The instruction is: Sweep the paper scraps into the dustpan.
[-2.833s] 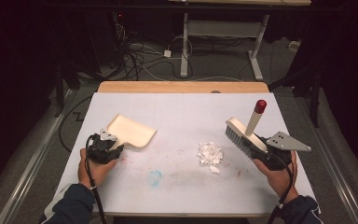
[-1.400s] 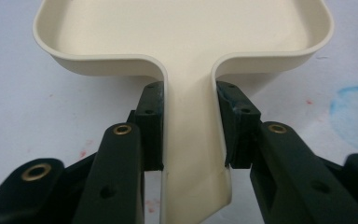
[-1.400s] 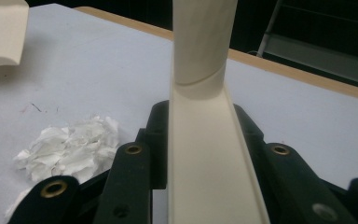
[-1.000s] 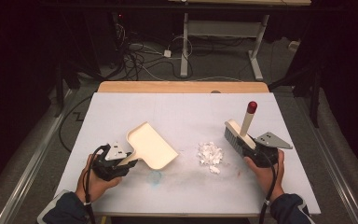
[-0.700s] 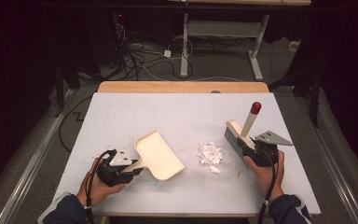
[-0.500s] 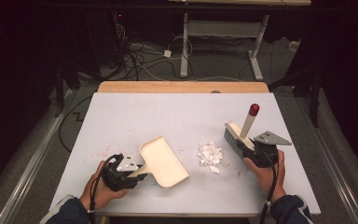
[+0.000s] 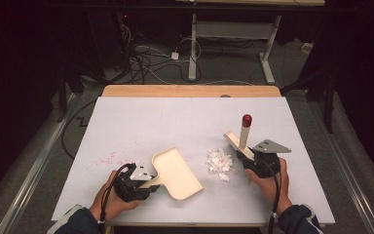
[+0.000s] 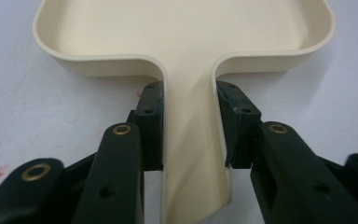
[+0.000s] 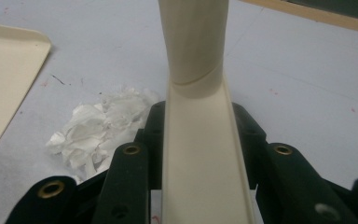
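Observation:
A cream dustpan [image 7: 177, 173] lies low over the white table, its mouth aimed at a small pile of white paper scraps [image 7: 219, 162]. My left gripper [image 7: 152, 181] is shut on the dustpan's handle; in the left gripper view the pads [image 8: 151, 126] press both sides of the dustpan [image 8: 182, 37]. Right of the pile, my right gripper [image 7: 247, 156] is shut on a cream brush [image 7: 239, 142] whose red-tipped handle stands up. Its jaws have just eased slightly with the brush [image 9: 200, 154] still clamped. The right gripper view has the scraps [image 9: 98, 130] at left and the dustpan's edge [image 9: 4, 79].
The white table [image 7: 175, 117] has a wooden strip [image 7: 190, 90] along its far edge and faint red specks [image 7: 107, 158] near the left hand. Cables [image 7: 146, 53] and desk legs [image 7: 268, 44] lie on the dark floor beyond.
My left gripper has carried the dustpan from the left side rightward and nearer, turning its mouth toward the paper pile. The right gripper and brush have barely moved.

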The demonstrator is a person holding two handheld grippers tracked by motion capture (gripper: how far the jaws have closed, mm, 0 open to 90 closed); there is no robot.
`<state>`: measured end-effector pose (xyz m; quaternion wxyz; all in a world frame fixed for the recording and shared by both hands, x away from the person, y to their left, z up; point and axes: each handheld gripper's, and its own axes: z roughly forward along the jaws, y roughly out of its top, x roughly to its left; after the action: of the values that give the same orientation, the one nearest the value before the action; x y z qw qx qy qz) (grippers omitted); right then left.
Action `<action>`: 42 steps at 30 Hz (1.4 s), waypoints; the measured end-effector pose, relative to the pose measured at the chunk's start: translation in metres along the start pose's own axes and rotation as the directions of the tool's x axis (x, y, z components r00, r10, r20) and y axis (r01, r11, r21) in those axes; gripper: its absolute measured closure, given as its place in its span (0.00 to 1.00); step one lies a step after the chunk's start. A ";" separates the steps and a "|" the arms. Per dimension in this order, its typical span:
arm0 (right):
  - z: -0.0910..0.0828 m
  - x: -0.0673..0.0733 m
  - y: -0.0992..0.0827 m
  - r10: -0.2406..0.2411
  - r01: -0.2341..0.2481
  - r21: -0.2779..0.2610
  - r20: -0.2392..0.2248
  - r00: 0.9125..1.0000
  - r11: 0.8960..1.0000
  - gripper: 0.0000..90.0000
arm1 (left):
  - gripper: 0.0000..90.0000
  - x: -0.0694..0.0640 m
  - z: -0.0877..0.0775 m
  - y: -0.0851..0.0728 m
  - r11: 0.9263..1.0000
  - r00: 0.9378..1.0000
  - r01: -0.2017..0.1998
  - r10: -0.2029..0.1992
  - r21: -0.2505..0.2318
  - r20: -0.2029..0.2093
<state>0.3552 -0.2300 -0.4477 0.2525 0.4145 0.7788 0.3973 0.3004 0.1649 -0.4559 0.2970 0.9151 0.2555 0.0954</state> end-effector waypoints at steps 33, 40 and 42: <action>0.017 0.026 0.000 0.091 -0.091 -0.155 -0.008 0.996 0.984 0.74 | 0.71 -0.014 0.018 0.026 0.999 0.997 -0.029 0.028 0.014 0.069; 0.026 0.017 0.003 0.145 -0.143 -0.185 0.000 0.989 0.972 0.75 | 0.71 -0.015 0.022 0.031 1.000 0.997 -0.024 0.023 0.015 0.070; 0.027 0.020 0.003 0.144 -0.142 -0.186 -0.006 0.990 0.972 0.75 | 0.71 -0.016 0.023 0.033 1.000 0.997 -0.025 0.023 0.015 0.072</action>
<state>0.3657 -0.2014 -0.4614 0.2639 0.4456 0.7054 0.4839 0.3078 0.1220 -0.4555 0.2975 0.9233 0.2344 0.0641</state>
